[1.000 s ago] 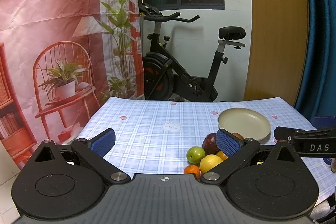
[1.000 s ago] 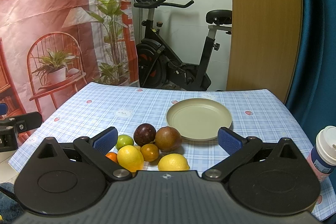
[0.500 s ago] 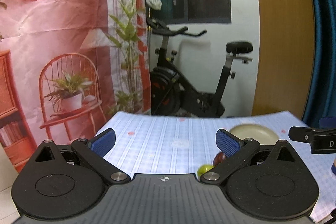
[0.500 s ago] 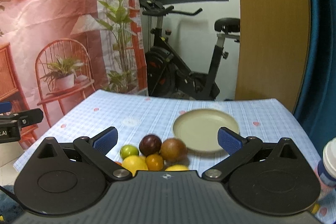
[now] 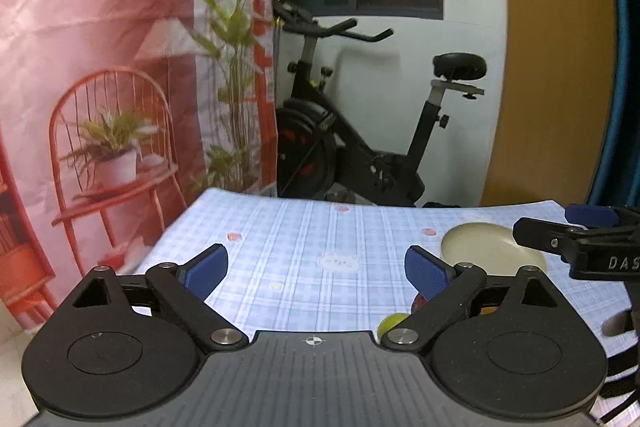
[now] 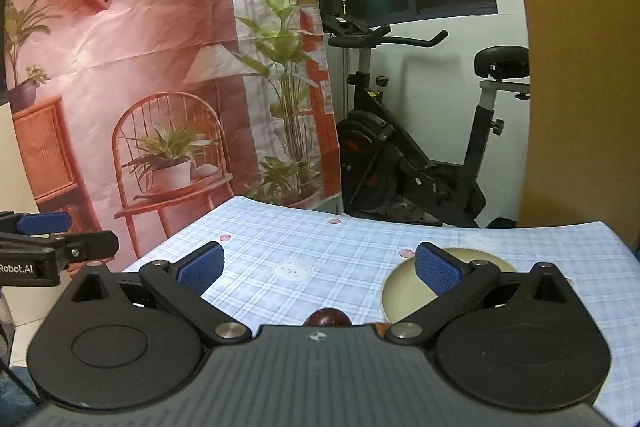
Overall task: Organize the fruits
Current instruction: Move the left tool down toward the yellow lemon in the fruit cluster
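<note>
Left tongs [image 5: 316, 265] spread wide, blue pads [image 5: 204, 269] apart with nothing between them, held level above the near edge of the bench [image 5: 320, 239]. Right tongs [image 6: 318, 265] likewise spread and gripping nothing, pointed across the checked cloth toward the far wall. Lettering legible on the tool bodies: "DAS" in white on the right tool where it shows at the right edge of the left wrist view, "Robot.AI" on the left tool at the left edge of the right wrist view. Fruits sit low, mostly hidden behind the tool bodies: green fruit [image 5: 392, 322] peeks out just beside the left tool's right finger linkage, with a sliver of dark red fruit just above it; dark purple-brown fruit [image 6: 327, 317] shows only its top at the bottom centre of the right wrist view. Beige plate [image 6: 394, 287] lies on the bench to the right of the fruits, bare where visible. Exercise bike [image 5: 352, 147] stands beyond the bench; printed backdrop [image 6: 140, 67] hangs at left.
</note>
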Motion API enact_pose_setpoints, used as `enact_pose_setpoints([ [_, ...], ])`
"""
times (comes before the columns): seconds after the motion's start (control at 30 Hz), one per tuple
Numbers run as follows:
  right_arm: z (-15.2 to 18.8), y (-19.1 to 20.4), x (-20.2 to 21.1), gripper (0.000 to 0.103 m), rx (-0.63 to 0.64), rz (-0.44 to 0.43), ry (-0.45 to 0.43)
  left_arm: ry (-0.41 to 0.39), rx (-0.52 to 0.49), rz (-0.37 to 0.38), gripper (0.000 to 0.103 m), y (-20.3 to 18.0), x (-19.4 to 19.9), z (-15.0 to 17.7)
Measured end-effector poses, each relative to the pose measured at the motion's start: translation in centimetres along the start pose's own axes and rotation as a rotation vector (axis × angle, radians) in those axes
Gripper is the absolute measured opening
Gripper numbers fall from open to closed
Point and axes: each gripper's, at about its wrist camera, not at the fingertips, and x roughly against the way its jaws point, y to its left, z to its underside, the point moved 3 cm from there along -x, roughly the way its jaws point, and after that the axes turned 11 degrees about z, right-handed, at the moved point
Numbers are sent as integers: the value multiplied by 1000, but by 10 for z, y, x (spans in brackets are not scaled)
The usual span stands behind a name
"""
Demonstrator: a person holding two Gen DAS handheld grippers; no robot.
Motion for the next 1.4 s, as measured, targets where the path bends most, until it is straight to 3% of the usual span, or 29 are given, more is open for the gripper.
enact_pose_setpoints([
  [0.2, 24, 2, -14, 103, -7, 30, -49, 12, 5, -23, 95, 8, -12, 21],
  [0.3, 34, -9, -14, 103, -87, -11, -11, 8, -2, -4, 95, 6, -16, 25],
  [0.4, 41, -24, -8, 103, -137, 5, -24, -6, -14, 34, 95, 0, -18, 29],
  [0.63, 45, -45, 1, 103, -45, 149, -34, 44, -52, 65, 95, -20, -35, 28],
  [0.97, 73, -55, -12, 102, 57, 106, 101, 161, -117, 160, 95, -52, -76, 33],
  [1.07, 73, -59, -11, 102, 82, 110, 116, 200, -71, 205, 94, -50, -74, 38],
  [1.2, 62, -79, 4, 102, -37, 79, 74, 164, -2, 237, 91, -43, -73, 31],
  [1.27, 60, -80, 5, 102, -10, 76, 89, 182, 33, 271, 87, -41, -80, 33],
  [1.33, 67, -77, 0, 99, 52, 78, 120, 212, 32, 300, 77, -45, -87, 40],
  [1.4, 76, -72, -9, 88, 86, 62, 179, 233, -6, 310, 76, -53, -92, 47],
])
